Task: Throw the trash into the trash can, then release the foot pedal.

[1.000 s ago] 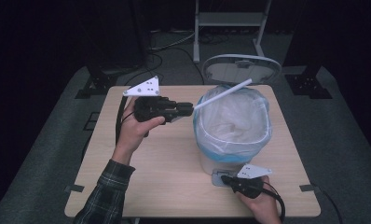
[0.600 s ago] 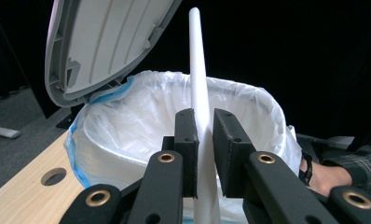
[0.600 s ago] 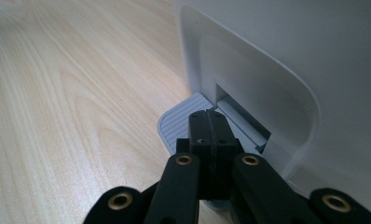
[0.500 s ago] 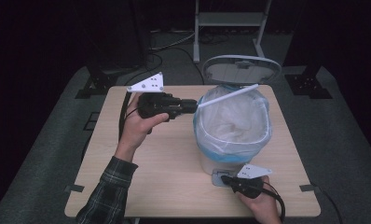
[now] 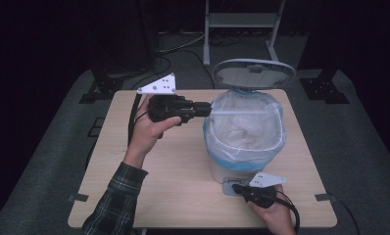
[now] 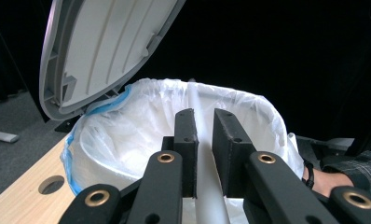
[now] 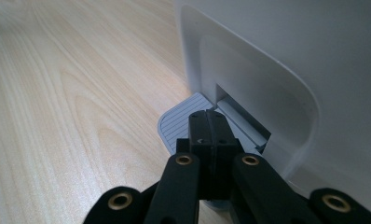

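While the right gripper (image 5: 242,188) rests low at the near edge of the pale wooden bench (image 5: 149,186), its fingers (image 7: 207,135) are clenched together with nothing between them, their tips pressing down on the grey ribbed foot pedal (image 7: 176,122) at the base of the white plastic pedal bin (image 5: 222,171). In the right gripper view the pedal projects from a recess in the bin's white wall, just above the bench surface. The bin stands on the right half of the bench, and its grey oval lid (image 5: 254,73) is raised upright at the far side. A translucent white liner bag with a blue hem (image 5: 244,129) is fitted over the rim, the blue band showing below the rim on the near side. The left gripper (image 5: 205,108) is held level at the bin's left side, pointing towards the opening. Its fingers (image 6: 186,144) are closed on a long white paper tube (image 5: 242,112), which extends from the fingers across the mouth of the bin towards the far-right rim. In the left gripper view the tube runs between the two black pads and onward over the liner. A plaid sleeve (image 5: 114,200) covers the left forearm. A round hole (image 6: 52,184) is visible in the bench top beside the bin.
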The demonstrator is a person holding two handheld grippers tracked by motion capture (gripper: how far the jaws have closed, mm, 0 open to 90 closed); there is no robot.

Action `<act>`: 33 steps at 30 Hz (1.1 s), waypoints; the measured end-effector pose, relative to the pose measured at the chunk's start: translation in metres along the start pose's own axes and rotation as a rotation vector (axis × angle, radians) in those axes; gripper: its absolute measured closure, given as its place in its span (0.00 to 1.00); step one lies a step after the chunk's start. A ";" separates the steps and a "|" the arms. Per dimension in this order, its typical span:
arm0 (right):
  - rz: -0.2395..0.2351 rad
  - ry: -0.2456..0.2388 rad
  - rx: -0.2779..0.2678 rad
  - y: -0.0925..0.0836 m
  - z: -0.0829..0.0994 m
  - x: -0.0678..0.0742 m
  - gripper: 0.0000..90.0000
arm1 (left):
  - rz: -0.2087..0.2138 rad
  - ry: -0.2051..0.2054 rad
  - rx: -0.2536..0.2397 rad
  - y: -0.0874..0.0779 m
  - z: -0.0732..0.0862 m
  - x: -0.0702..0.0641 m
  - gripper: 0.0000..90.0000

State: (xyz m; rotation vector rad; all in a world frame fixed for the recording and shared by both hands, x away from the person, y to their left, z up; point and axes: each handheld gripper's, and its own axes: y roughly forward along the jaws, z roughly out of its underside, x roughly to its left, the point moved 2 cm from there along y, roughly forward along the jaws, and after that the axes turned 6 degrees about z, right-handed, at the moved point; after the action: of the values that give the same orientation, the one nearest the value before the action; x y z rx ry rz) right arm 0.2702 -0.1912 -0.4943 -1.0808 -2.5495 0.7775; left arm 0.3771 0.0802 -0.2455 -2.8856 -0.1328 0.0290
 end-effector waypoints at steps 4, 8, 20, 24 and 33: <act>0.000 0.000 0.000 0.000 0.000 0.000 1.00 | -0.001 0.001 0.000 0.001 -0.001 0.000 0.89; 0.000 0.000 0.000 0.000 0.000 0.000 1.00 | -0.001 0.000 -0.001 0.001 -0.001 0.000 0.89; 0.001 -0.001 0.000 0.000 0.000 0.000 1.00 | -0.027 -0.005 0.010 -0.006 0.005 -0.002 0.79; 0.003 -0.006 0.000 0.000 0.000 0.000 1.00 | -0.038 -0.012 0.015 -0.012 0.009 -0.003 0.74; 0.005 -0.007 -0.003 0.000 0.000 0.001 1.00 | -0.083 -0.027 0.017 -0.030 0.024 -0.011 0.55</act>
State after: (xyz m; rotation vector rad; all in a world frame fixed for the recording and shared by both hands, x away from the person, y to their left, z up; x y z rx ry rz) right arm 0.2696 -0.1908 -0.4941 -1.0878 -2.5554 0.7811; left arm 0.3624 0.1142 -0.2609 -2.8604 -0.2555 0.0537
